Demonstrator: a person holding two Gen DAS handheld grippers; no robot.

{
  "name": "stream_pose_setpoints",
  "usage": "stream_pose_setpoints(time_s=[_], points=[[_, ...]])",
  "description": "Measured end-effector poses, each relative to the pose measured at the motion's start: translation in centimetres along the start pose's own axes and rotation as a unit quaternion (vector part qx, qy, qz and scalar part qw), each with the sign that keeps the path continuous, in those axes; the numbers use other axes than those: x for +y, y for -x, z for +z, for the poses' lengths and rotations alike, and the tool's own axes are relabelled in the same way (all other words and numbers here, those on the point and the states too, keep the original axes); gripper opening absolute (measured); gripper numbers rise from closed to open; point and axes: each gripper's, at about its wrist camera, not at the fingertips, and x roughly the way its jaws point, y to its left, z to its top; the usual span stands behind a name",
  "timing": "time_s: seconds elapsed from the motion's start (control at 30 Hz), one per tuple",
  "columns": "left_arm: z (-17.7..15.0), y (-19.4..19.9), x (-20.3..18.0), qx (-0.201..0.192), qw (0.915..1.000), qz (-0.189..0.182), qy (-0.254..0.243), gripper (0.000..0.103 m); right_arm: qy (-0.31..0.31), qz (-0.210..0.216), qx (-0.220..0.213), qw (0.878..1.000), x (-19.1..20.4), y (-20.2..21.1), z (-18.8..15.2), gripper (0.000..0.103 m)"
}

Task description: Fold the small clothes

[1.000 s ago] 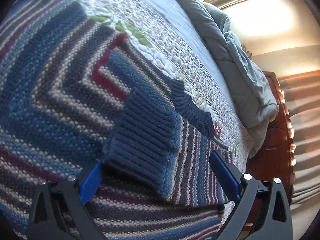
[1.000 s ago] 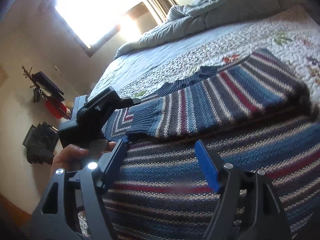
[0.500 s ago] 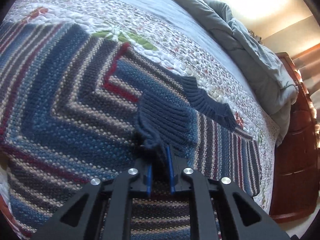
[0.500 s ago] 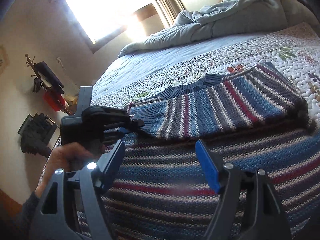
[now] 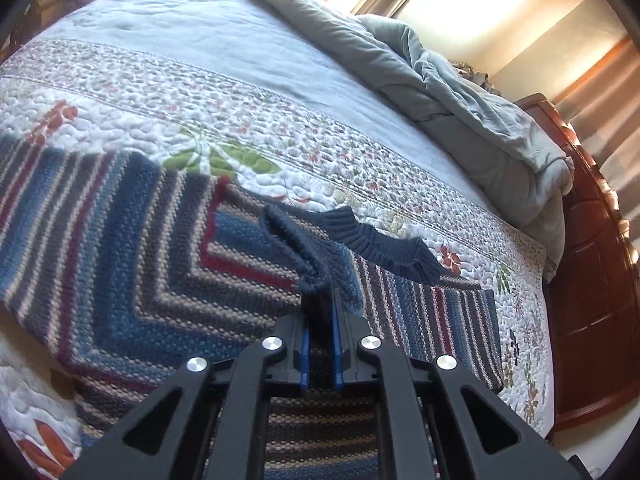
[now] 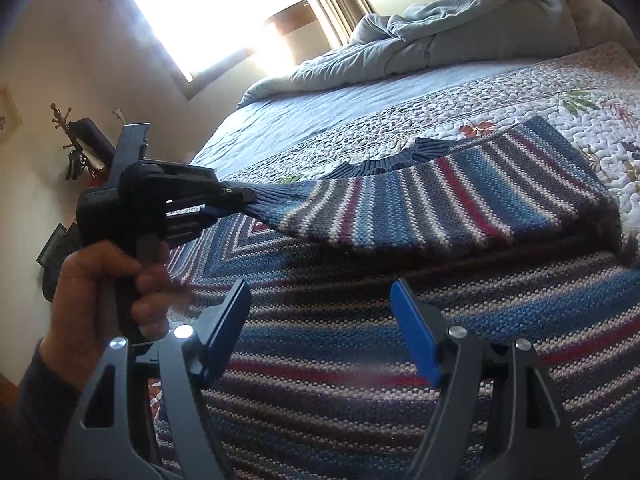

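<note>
The striped knit sweater (image 5: 132, 248) is lying spread across the quilted bedspread (image 5: 248, 120), and I am pinching its navy ribbed cuff (image 5: 316, 280) in my left claw (image 5: 320, 312), the blue pads pressed together on the wool. The sleeve (image 6: 440, 200) is stretching away from that claw, lifted off the sweater's body and running across toward my right. The ribbed navy collar (image 5: 384, 244) is lying just ahead of the left claw, on the quilt. My right claw (image 6: 320, 308) is hovering over the sweater's body with its blue pads spread wide, gripping nothing. Far ahead of both claws, a rumpled grey comforter (image 5: 460, 72) is bunching along the bed's far side.
</note>
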Motion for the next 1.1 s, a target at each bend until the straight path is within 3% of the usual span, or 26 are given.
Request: stream_pose_setpoints(time_s=[0.5,0.63,0.7,0.73,0.8,0.87,0.97,1.1], points=[[-1.9,-3.1,6.8,0.049,0.9981,-0.017,0.032,0.009,0.003,0.002,0.007,1.0,0.1,-0.3,-0.2,0.072],[-2.2,-1.8,7.1,0.036,0.9987,-0.006,0.037,0.019,0.004,0.003,0.009,1.0,0.1,-0.5,-0.2,0.072],[-2.1,0.0,6.5,0.01,0.9995,0.019,0.024,0.025,0.004,0.004,0.008,1.0,0.1,-0.5,-0.2,0.072],[-2.1,1.1,5.7,-0.01,0.9997,0.021,0.011,0.032,0.005,0.004,0.008,1.0,0.1,-0.5,-0.2,0.072],[-2.1,2.1,4.1,-0.026,0.9996,0.001,-0.01,0.042,0.005,0.003,0.009,1.0,0.2,-0.6,-0.2,0.072],[-2.1,1.9,2.9,-0.023,0.9992,-0.023,-0.025,0.05,0.007,0.001,0.011,1.0,0.3,-0.7,-0.3,0.072],[-2.5,-0.5,1.9,0.009,0.9987,-0.036,-0.034,0.052,0.012,-0.003,0.01,1.0,0.4,-0.7,-0.3,0.072],[-2.9,-2.9,4.5,0.035,0.9989,-0.029,0.008,0.052,0.013,-0.008,0.01,1.0,0.1,-0.6,-0.3,0.072]])
